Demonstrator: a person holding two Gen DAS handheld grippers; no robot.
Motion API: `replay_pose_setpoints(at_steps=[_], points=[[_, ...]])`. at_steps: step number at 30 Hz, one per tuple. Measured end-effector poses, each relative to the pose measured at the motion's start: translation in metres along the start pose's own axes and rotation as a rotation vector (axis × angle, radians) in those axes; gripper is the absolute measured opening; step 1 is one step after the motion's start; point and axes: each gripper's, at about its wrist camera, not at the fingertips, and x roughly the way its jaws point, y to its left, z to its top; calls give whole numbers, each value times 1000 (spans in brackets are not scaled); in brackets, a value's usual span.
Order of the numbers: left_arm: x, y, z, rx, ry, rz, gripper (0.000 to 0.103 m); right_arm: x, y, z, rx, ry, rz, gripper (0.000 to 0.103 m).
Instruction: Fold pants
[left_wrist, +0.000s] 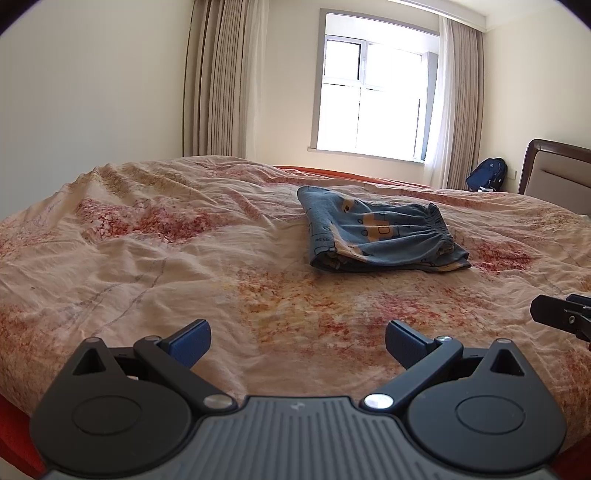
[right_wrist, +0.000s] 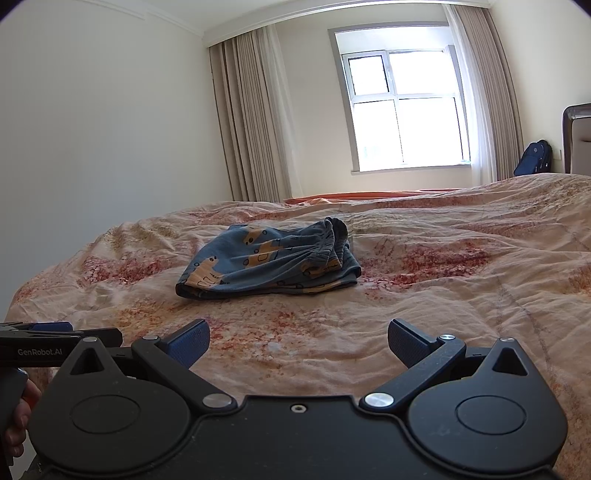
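The left gripper (left_wrist: 297, 345) is held with its 2 blue-padded fingers wide apart and nothing between them, low over the near part of the wrinkled peach-and-red floral bedspread (left_wrist: 147, 266); the right gripper (right_wrist: 298, 345) is likewise spread and empty, and its black tip is seen at the right edge of the left view. Beyond both, well apart from either, the blue cartoon-print cotton pants (left_wrist: 380, 232) lie as a compact bundle on the bedspread, already doubled over, with the gathered elastic waistband (left_wrist: 437, 225) turned toward the headboard side. From the left gripper the pants lie ahead and to the right; from the right gripper they lie ahead and slightly left (right_wrist: 269, 258), so the bundle sits roughly between the 2, with its long axis running across both views. Neither gripper is clearly judged nearer. Counted: 1 pair of pants, 2 grippers, 1 blue backpack (left_wrist: 487, 174) by the wall beyond the pants.
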Motion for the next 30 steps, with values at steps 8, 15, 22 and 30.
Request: replay_pose_setpoints(at_steps=[8, 15, 22, 30], points=[[-1, 0, 1, -12, 9, 5, 103, 0, 0, 0, 0, -1, 0, 103], [6, 0, 1, -24, 53, 30, 103, 2, 1, 0, 0, 6, 4, 103], [14, 4, 6, -58, 72, 33, 103, 9, 2, 3, -11, 19, 2, 103], [29, 8, 15, -81, 91, 28, 103, 24, -1, 8, -9, 43, -4, 103]])
